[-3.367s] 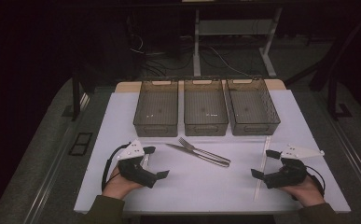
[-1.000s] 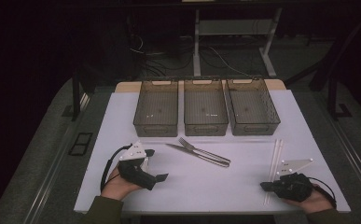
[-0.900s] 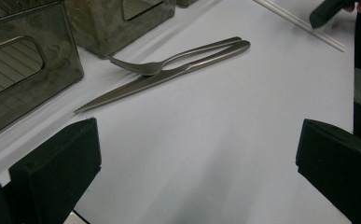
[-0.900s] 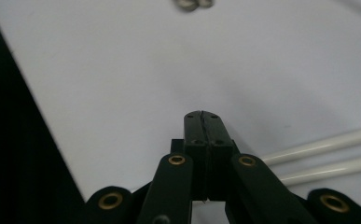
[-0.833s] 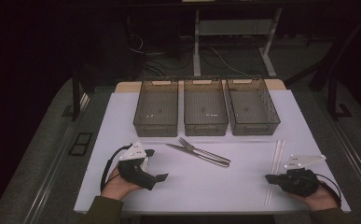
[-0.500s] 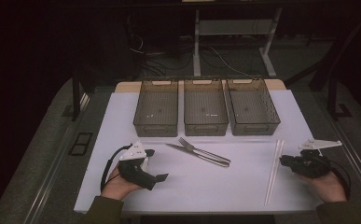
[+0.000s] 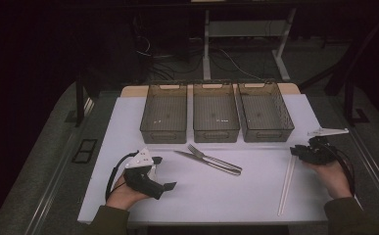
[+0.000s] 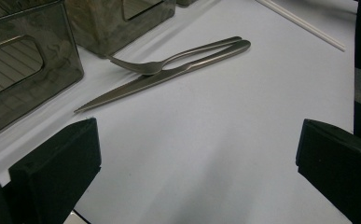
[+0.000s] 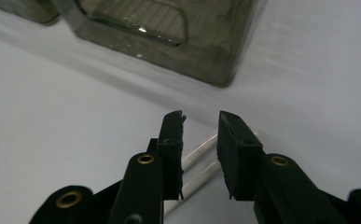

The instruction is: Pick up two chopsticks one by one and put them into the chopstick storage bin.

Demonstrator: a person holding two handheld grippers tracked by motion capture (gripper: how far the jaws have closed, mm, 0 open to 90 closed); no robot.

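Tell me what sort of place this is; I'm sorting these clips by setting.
Probably a lab bench set up for recording, not a kitchen: a white table in a dark room, cables on the floor behind, and three empty bins lined up by cutlery.

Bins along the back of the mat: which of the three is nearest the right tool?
The right-hand bin, at the end of the row. The right tool, over the white chopsticks, sits just off its front corner; the other two lie farther left.
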